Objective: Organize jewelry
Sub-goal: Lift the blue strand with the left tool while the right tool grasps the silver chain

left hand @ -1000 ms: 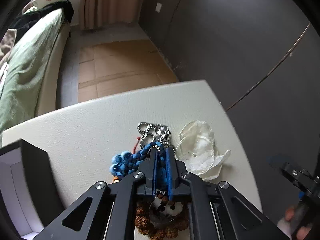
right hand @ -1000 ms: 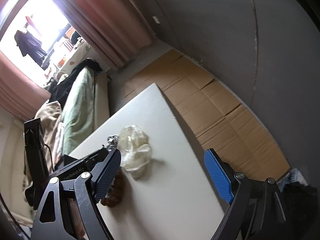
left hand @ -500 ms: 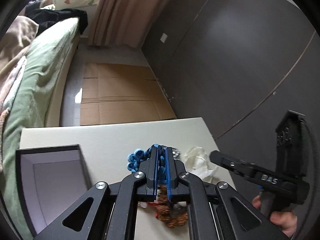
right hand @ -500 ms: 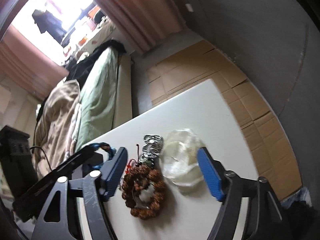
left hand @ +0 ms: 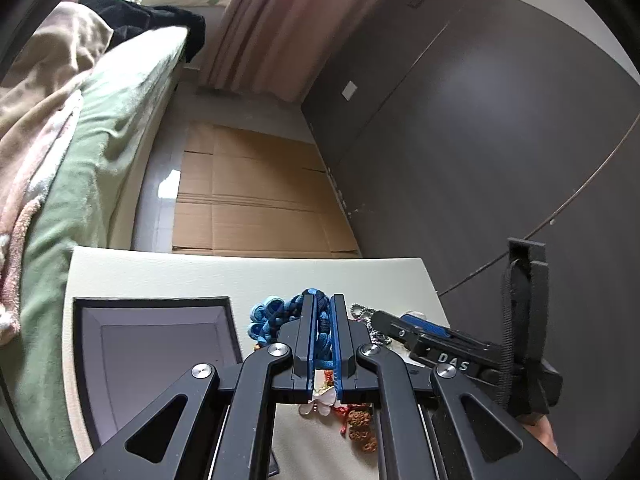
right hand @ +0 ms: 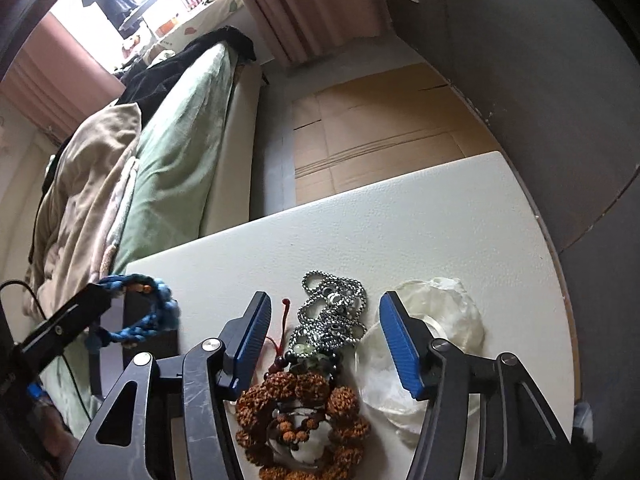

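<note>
My left gripper (left hand: 322, 316) is shut on a blue braided cord bracelet (left hand: 276, 314) and holds it above the white table, right of an open dark jewelry box (left hand: 156, 344). The bracelet also shows in the right wrist view (right hand: 140, 312), hanging from the left gripper's fingers. My right gripper (right hand: 324, 332) is open and hovers over a silver ball-chain necklace (right hand: 334, 312) and a brown seed-bead bracelet (right hand: 304, 412). A white gauzy pouch (right hand: 448, 320) lies just right of them. The right gripper also shows in the left wrist view (left hand: 424, 330).
The white table (right hand: 400, 220) ends at a dark wall (left hand: 500, 140) on the right. Beyond the far edge are flattened cardboard (left hand: 252, 200) on the floor and a green-covered bed (left hand: 100, 140) to the left.
My left gripper has lifted the blue bracelet off the pile and carried it left toward the box. My right gripper has swung in over the chain and beads.
</note>
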Demonstrator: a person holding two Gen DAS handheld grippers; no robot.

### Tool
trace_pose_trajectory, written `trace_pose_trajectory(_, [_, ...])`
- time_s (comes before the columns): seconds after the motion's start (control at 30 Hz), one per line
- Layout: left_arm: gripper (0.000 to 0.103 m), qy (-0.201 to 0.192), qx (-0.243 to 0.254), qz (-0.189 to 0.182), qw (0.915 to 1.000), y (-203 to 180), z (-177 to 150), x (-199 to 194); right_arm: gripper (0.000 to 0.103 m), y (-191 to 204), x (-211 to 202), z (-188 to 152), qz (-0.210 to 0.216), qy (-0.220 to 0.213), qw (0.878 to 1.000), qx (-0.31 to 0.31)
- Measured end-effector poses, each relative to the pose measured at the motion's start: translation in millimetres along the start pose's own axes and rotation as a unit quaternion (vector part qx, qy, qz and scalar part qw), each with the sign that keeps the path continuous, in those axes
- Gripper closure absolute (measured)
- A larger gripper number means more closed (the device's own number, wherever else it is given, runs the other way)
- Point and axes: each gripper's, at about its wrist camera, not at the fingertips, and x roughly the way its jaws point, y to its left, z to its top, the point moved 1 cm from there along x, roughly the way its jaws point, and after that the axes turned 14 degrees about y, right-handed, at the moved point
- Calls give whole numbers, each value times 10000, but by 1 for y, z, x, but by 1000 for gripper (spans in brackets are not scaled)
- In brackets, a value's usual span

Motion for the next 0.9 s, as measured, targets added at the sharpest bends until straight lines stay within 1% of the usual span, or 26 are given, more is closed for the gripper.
trace_pose_trajectory(0.07, [97,-56,-1,0,10000,2,0,-4,47,0,3,-1,12,51,10000,-2])
trace_pose_trajectory(0.13, [97,-89,-8,-2,10000,6,-1,-9,56,5,9,2,-20,111,9999,-16])
trace_pose_trajectory(0.23, [97,-129,-32,-9,9999,10,-1,-14,61,6,13,1,-148,145,9998,-24])
trace_pose_trajectory(0.3, [97,-166,-57,-26,9998,14,-1,-18,63,9,15,1,-310,176,9993,-102])
trace_pose_trajectory(0.37, [97,-197,-117,-57,9997,17,-1,-22,79,9,16,0,-545,142,9983,-169])
trace_pose_trajectory(0.4, [97,-211,-144,-75,9996,19,0,-23,87,6,16,1,-528,151,9984,-127])
trace_pose_trajectory(0.47, [97,-242,-205,-85,9995,23,0,-27,87,1,14,1,-356,169,9992,-40])
trace_pose_trajectory(0.6, [97,-346,-192,-102,9992,26,-2,-38,88,1,-4,-3,-107,-40,9999,17])
trace_pose_trajectory(0.73, [97,-491,-189,-211,9984,27,-5,-54,88,14,-32,-10,75,-404,9991,-94])
trace_pose_trajectory(0.9, [97,-650,-141,-214,9976,27,-5,-72,88,29,-71,-19,285,-847,9958,-193])
